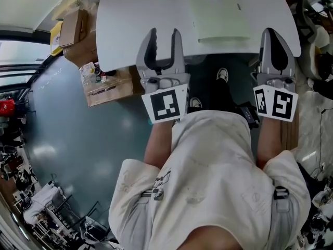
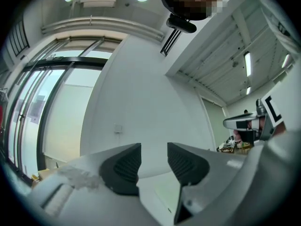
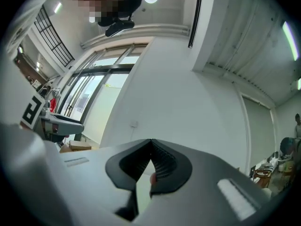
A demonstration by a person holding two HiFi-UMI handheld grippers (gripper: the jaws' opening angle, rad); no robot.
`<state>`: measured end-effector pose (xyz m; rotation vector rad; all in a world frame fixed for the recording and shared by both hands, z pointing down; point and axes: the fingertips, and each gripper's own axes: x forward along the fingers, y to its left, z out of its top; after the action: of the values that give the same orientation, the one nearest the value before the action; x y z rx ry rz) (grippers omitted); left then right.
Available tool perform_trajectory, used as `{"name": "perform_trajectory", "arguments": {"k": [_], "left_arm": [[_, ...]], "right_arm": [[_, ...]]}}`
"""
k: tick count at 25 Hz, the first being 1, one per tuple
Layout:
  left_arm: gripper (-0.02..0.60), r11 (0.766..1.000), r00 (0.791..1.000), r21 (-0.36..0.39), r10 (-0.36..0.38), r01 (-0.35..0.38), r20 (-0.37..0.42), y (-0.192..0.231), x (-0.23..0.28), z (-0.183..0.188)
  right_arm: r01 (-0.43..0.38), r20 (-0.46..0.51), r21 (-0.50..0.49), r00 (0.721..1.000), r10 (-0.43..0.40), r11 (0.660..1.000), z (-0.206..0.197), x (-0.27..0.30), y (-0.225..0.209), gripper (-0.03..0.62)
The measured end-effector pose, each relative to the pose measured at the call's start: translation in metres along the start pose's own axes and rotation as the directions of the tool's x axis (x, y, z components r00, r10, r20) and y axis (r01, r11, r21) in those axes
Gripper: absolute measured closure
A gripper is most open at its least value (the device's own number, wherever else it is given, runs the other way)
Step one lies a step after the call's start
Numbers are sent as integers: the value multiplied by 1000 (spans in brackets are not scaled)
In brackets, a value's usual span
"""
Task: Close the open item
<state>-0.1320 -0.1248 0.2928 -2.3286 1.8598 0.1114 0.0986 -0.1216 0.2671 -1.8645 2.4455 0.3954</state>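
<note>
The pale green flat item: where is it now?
In the head view the green item lies on the white table, ahead of the left claw and right claw, nearer the right.

I can read no words or numbers anywhere. The black-and-white square markers (image 1: 166, 104) on the cubes of the left gripper (image 1: 164, 35) and right gripper (image 1: 274, 35) show only block patterns. The faint print on the person's pale shirt (image 1: 208, 176) is too blurred.
</note>
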Motion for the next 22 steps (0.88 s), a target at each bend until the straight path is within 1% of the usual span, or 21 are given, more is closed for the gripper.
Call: {"name": "perform_trajectory", "arguments": {"k": [4, 7, 12, 15, 19, 22], "left_arm": [[400, 1000, 1000, 24, -16, 16, 7, -6, 0, 5], [434, 999, 1000, 34, -16, 15, 24, -11, 2, 9], [439, 999, 1000, 32, -16, 15, 19, -17, 1, 7], [469, 999, 1000, 36, -6, 6, 12, -15, 3, 4], [480, 999, 1000, 34, 5, -5, -12, -7, 4, -4], [508, 999, 1000, 45, 17, -16, -17, -4, 1, -4]], "right_arm": [[2, 12, -10, 1000, -2, 1000, 5, -1, -1, 592], [0, 9, -8, 1000, 0, 1000, 7, -2, -3, 591], [-1, 4, -9, 1000, 1, 1000, 5, -4, -5, 592], [-6, -4, -11, 1000, 6, 1000, 1, -2, -1, 592], [-18, -15, -19, 1000, 17, 1000, -3, 4, 9, 592], [-20, -12, -19, 1000, 20, 1000, -2, 4, 11, 592]]}}
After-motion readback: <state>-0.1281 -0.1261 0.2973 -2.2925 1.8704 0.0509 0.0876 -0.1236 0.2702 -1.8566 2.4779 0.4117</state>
